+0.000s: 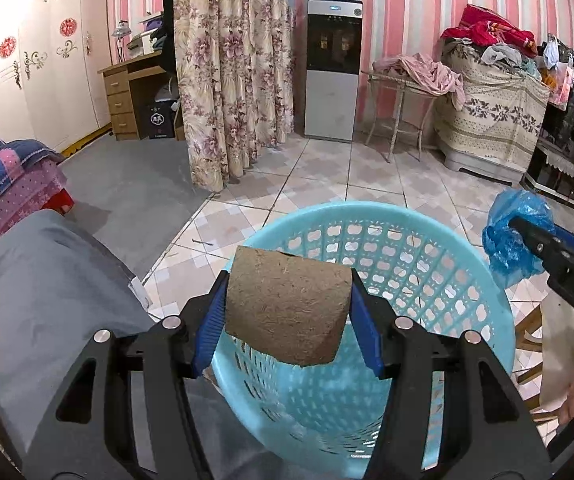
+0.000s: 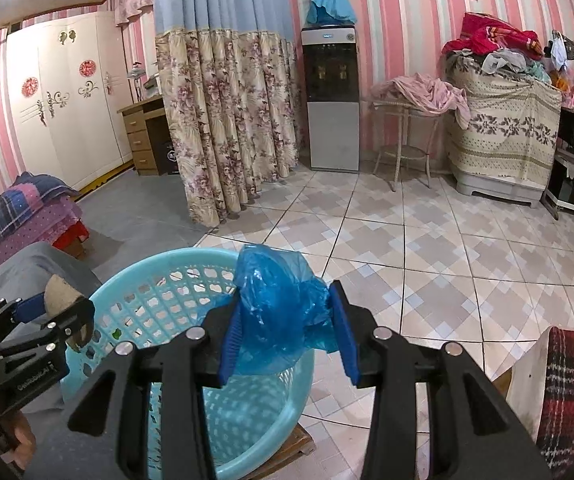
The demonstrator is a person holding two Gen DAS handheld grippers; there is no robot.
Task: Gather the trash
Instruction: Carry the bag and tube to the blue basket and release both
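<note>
Two pieces of trash were in the air above one container, each held by its own gripper. Largest of all was the tiled floor [image 2: 427, 256], and on it, raised on what looked like a low wooden stand, stood the light blue basket [image 1: 439, 220] with its wall full of holes. It stood beside a grey cover [image 1: 55, 280] at the left, probably so that both hands could reach it easily.

Next in size was the cardboard tube [image 1: 291, 308], brown and rough. The left gripper [image 1: 287, 316] held it over the near edge of the basket, above the open mouth. Its fingers [image 1: 209, 320] stood wide, one blue pad at each end of the tube, so the tube lay across between them; I judged that it would fall inside when the fingers spread more.

Smallest was the blue plastic bag [image 2: 283, 304], crumpled into a soft ball. The right gripper [image 2: 287, 328] pinched it between its fingers [image 2: 345, 328], over the right edge of the basket. The bag was squeezed thin in the middle and bulged out above the pads. It seemed to wait there for its turn.
</note>
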